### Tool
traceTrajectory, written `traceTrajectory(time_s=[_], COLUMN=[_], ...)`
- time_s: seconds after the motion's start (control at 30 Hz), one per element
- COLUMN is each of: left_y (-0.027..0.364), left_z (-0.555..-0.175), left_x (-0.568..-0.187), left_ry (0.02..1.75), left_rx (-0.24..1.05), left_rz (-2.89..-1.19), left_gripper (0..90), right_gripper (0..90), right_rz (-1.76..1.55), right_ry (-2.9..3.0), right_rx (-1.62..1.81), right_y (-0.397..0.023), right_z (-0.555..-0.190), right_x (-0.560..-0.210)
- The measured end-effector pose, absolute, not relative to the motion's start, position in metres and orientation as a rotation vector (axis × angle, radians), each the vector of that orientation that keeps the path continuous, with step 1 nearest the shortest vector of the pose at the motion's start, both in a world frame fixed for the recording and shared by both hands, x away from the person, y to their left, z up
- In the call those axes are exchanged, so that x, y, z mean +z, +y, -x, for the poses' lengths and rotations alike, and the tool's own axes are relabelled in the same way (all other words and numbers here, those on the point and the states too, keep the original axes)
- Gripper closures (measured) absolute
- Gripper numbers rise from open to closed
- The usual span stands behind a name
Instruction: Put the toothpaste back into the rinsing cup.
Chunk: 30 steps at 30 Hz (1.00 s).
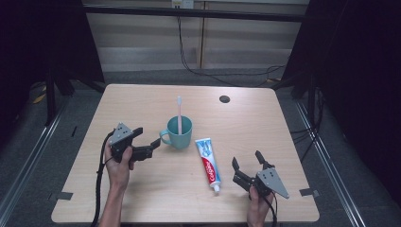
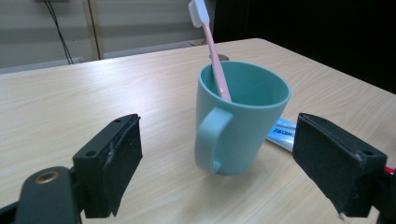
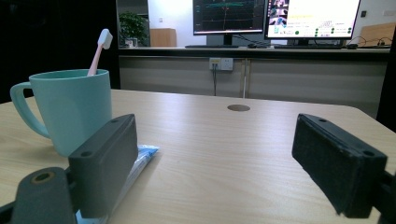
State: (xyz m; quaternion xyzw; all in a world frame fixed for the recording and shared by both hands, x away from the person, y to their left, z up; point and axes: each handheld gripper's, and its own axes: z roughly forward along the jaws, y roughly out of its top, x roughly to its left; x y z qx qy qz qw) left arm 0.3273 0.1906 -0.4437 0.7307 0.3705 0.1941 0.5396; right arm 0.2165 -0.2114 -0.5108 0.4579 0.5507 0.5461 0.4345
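Note:
A teal mug (image 1: 178,133) stands upright mid-table with a pink toothbrush (image 1: 179,115) in it, bristles up. A toothpaste tube (image 1: 208,162) lies flat to its right, cap toward the front edge. My left gripper (image 1: 146,137) sits just left of the mug's handle, open and empty. In the left gripper view the mug (image 2: 240,119) and toothbrush (image 2: 211,46) stand ahead of the spread jaws, apart from the pads. My right gripper (image 1: 247,159) rests open near the front right, beside the tube's cap. In the right gripper view the mug (image 3: 70,109) and tube (image 3: 137,163) lie to the left.
The wooden table (image 1: 142,104) has a round cable hole (image 1: 224,99) at the back right. Cables (image 1: 203,71) run along the floor behind it. Dark stands flank both sides. Monitors (image 3: 275,18) sit on a counter beyond the table in the right gripper view.

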Motion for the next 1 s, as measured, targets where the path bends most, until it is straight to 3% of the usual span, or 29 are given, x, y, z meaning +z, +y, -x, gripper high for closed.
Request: traceTrajectory(time_s=[0.23,1.0], left_y=[0.194,0.205], left_z=[-0.311,-0.267], left_x=[-0.461,-0.503], left_ry=[0.881,0.845], left_rx=[0.428,0.551], left_rz=[-1.731,-1.699], left_gripper=[15.6,15.4], right_gripper=[13.5,13.5], right_rz=[-1.141,-1.209], right_ry=[1.368,1.519], right_rx=[1.356,1.386], right_y=[-0.211,-0.213], right_z=[-0.216,-0.226], right_x=[-0.511,-0.507])
